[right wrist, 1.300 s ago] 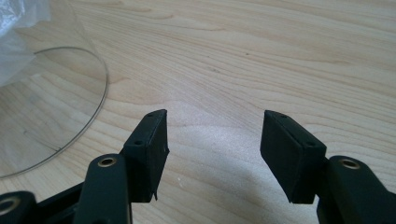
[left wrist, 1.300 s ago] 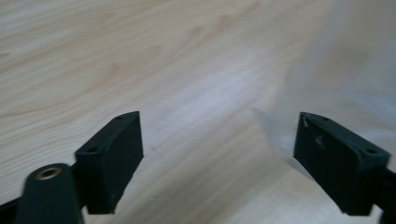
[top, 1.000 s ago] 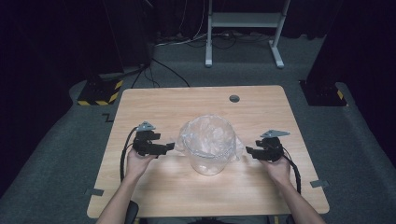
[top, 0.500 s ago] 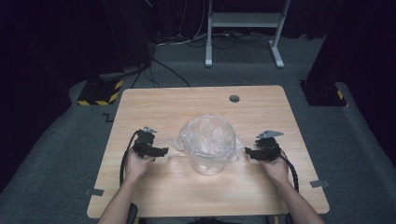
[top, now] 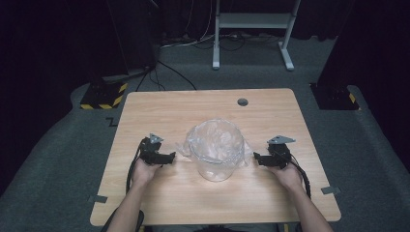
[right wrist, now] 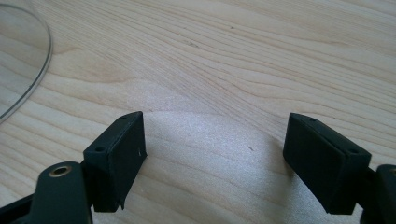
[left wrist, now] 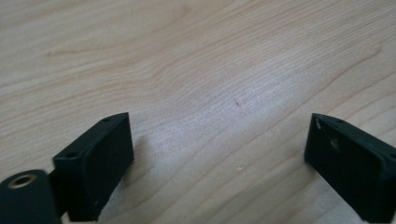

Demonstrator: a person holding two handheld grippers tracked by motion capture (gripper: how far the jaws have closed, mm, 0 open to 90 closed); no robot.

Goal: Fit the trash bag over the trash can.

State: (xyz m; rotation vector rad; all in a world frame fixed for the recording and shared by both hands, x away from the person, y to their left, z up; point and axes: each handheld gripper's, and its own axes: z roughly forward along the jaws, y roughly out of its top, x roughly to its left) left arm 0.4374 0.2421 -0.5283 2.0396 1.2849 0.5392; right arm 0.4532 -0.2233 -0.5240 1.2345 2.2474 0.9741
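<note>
A clear plastic container lined with a crinkled transparent bag stands in the middle of the wooden table. My left gripper rests on the table to the container's left, open, with only bare wood between its jaws. My right gripper sits to the container's right, open too, over bare wood. The curved clear edge of the container shows at the upper left of the right gripper view. Both grippers point inward at the container without touching it.
A round cable hole lies near the table's far edge. Beyond the table stand a white metal frame and black stands with yellow-striped bases on grey carpet. Tape marks sit by the table's near corners.
Both grippers have drifted slightly nearer to me and settled lower on the table. The container has not moved.
</note>
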